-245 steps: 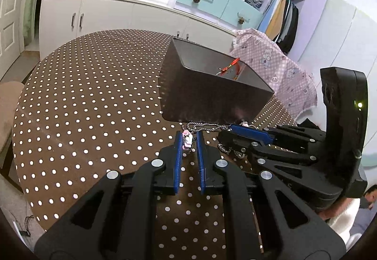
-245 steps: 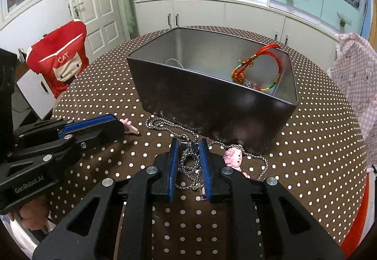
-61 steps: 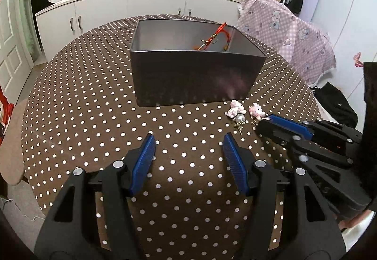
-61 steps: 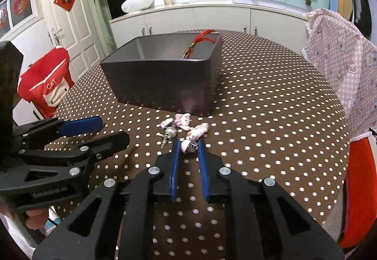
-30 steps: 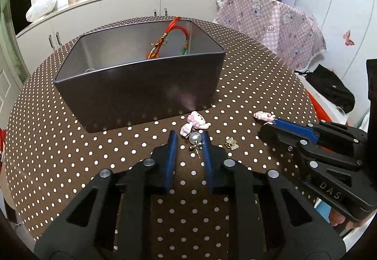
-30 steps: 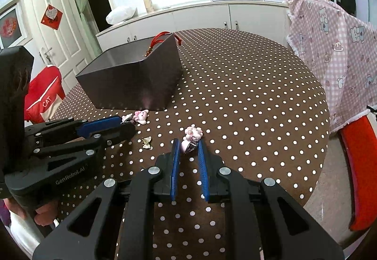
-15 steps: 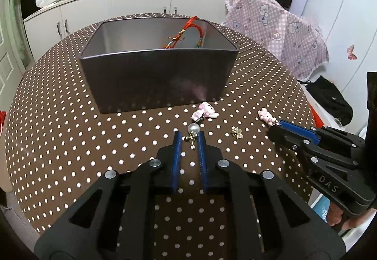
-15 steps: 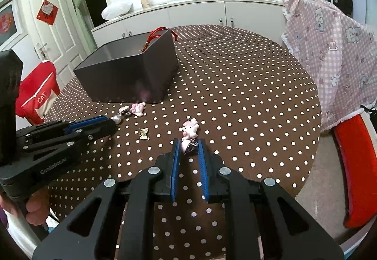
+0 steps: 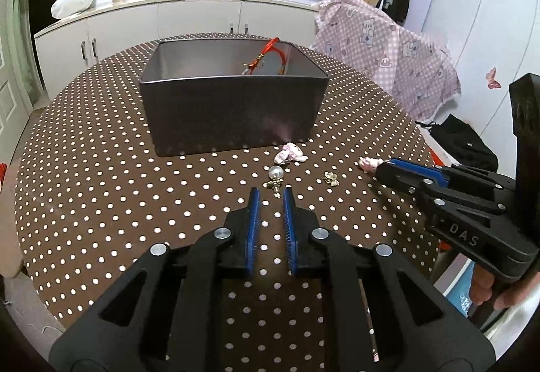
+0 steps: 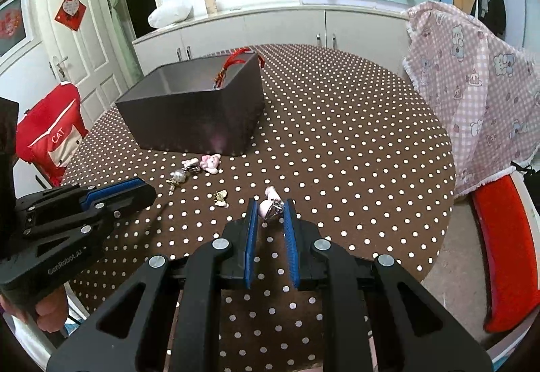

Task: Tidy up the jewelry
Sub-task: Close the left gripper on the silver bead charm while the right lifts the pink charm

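1. The grey storage box (image 9: 233, 109) sits at the 12 o'clock side of the polka-dot surface (image 9: 101, 190), with a red cord bracelet (image 9: 270, 56) leaning inside against its far wall.
2. The left gripper (image 9: 270, 200) points at a pearl drop earring (image 9: 276, 177) lying just ahead of its tips at 12 o'clock. Its jaws are drawn narrow, and nothing sits between the blue pads; the earring's gold end lies just beyond the tips, apart from them as far as I can tell.
3. A pink cartoon-cat charm (image 9: 291, 152) lies near the box's front wall, and a small gold charm (image 9: 331, 177) rests at about 1 o'clock from the left gripper.
4. The right gripper (image 10: 269, 208) has its jaws pinched narrow on a pink charm with a metal clip (image 10: 270, 203), held low at the surface.
5. The step in hand looks like gathering the loose pieces for the box. Judging from this, the right gripper's next move calls for a lift and a carry toward 10 o'clock over the box rim, while the left would need to part its jaws and advance before it can take the earring.
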The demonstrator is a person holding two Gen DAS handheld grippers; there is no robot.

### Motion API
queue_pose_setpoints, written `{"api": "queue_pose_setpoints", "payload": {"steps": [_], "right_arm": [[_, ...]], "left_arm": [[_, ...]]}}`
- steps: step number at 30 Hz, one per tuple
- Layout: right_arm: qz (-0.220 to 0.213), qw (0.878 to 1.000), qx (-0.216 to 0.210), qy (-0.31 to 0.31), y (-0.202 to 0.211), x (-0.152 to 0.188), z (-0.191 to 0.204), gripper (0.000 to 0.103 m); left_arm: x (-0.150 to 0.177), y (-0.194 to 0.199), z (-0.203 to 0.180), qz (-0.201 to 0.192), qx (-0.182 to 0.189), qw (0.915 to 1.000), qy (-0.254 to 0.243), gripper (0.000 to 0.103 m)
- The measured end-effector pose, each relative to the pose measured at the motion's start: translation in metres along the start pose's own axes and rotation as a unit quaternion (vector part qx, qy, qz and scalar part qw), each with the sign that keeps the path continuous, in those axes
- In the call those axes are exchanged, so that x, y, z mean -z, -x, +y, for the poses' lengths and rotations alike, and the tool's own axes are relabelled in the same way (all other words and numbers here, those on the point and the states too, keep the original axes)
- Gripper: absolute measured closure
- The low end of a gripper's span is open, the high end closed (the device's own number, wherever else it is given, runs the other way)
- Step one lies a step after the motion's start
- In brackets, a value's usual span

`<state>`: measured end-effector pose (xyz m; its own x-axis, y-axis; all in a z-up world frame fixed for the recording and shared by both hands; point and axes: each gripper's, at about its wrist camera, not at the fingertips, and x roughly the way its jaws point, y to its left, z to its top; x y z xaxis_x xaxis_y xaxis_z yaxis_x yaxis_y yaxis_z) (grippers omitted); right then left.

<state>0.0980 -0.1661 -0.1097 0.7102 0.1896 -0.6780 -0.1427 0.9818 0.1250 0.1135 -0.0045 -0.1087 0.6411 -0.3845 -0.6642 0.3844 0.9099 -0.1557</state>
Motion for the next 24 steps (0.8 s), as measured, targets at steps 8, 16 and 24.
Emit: {"api": "queue_pose_setpoints", "payload": {"steps": [8,16,24], "right_arm": [[0.014,1.000,-0.002,-0.010,-0.011,0.007,0.003,0.089],[0.013,1.000,-0.009,-0.011,-0.012,0.005,0.001,0.089],[0.008,1.000,-0.022,-0.014,-0.012,0.004,-0.006,0.089]], "left_arm": [[0.008,0.002,0.015,-0.018,0.010,0.9994,0.029,0.088],[-0.002,-0.011,0.005,0.004,0.029,0.9996,-0.005,0.084],[-0.019,-0.017,-0.001,0.012,0.005,0.9997,-0.021,0.037]]}}
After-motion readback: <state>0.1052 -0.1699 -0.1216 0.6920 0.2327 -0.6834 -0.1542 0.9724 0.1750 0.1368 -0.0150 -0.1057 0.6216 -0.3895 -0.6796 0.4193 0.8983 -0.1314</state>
